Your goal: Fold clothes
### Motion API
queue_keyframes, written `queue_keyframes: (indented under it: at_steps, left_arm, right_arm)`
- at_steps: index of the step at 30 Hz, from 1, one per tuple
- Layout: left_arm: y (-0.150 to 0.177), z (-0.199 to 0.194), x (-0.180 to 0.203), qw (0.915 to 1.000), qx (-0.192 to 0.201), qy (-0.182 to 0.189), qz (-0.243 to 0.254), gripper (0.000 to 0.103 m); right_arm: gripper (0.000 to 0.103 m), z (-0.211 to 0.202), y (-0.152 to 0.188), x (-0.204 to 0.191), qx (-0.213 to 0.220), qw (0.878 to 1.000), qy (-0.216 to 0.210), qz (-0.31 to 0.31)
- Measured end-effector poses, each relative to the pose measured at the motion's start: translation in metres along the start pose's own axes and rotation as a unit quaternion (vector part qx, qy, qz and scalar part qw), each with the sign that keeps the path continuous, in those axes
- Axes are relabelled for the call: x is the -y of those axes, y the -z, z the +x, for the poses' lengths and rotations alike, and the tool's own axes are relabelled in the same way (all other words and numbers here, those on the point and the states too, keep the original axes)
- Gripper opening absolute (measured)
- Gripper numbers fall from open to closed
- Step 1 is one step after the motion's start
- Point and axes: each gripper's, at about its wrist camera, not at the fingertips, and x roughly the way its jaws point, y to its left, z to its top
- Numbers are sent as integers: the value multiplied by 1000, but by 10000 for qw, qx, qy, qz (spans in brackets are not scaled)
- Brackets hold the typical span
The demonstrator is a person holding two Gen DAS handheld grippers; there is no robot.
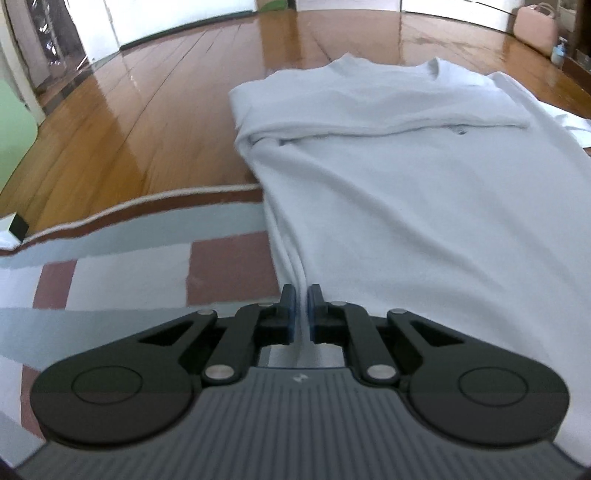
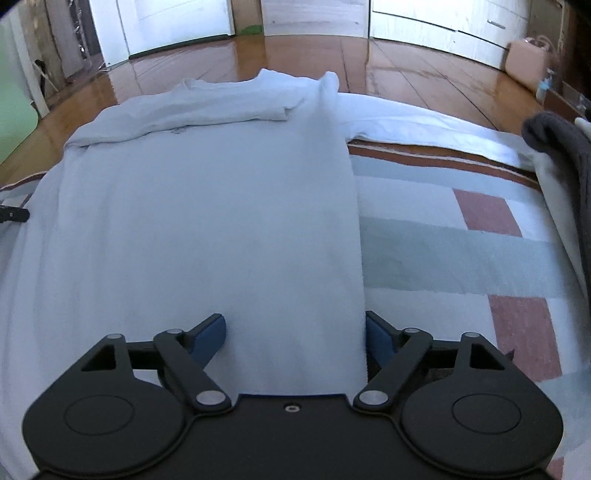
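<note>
In the left wrist view, the left hand-held gripper (image 1: 302,295) had its jaws drawn narrow, pinching the folded near-left edge of the white shirt (image 1: 406,192). The shirt lay flat, running away from the camera, its lower part on a checked rug (image 1: 129,273) of grey, white and dull red blocks and its collar end out on the wooden floor (image 1: 147,110). One sleeve was folded across the chest. A pink bag (image 1: 535,29) stood far off at the right.

In the right wrist view, the right hand-held gripper (image 2: 295,332) stood wide, its blue pads (image 2: 212,334) straddling the shirt's (image 2: 203,221) near right edge without pressing it. The other sleeve stretched away to the right over the rug (image 2: 443,240). A dark grey garment (image 2: 565,147) lay at the right margin.
</note>
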Motion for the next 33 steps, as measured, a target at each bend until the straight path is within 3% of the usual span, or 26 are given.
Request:
queue_keyframes:
  at_steps: [6,12,14,17,19,20,21,22,24,28,31,33]
  left_arm:
    - [5,-8,6,9992,16,-345,209,7]
    - [10,-26,-5,9978,-160,-642,81,23]
    - [16,-30,-20,9989,-374,-113,-257,27]
    - [30,-31,-38,9885,-627,930,-1012,47]
    - [32,-30,-36,9858,-617,1165,-1044,59]
    - [31,-28,-32,9864,-584,1211,-945,60]
    - [31,-28,-27,9876,-544,1209,-846,59]
    - [31,-28,-20,9905,-499,1101,-652,49]
    - [31,-29,-4,9957,-472,790,-103,8]
    - [35,-40,-7,9988,-487,21,-31,8]
    - [40,-46,-22,9972,-629,-197,-358,7]
    - [45,-48,-22,9918,-764,-1024,-53,7]
  right_arm:
    - [89,3,-1,-1,5,10000,11,-58]
    - [91,3,1,2,25,9999,-23,-159]
    - [92,2,3,2,30,9998,-36,-185]
    - [92,1,4,4,33,9997,-84,-243]
    - [94,1,4,4,33,9995,-119,-283]
    - [94,2,5,4,39,9995,-126,-294]
    - [95,2,5,4,45,9994,-133,-304]
    - [95,2,5,4,55,9994,-139,-314]
    - [96,1,6,3,73,9994,-140,-310]
    - [96,-3,9,3,30,9995,-104,-298]
    - [97,-9,17,7,3,9995,-93,-287]
    - [98,-14,23,10,11,9995,-102,-288]
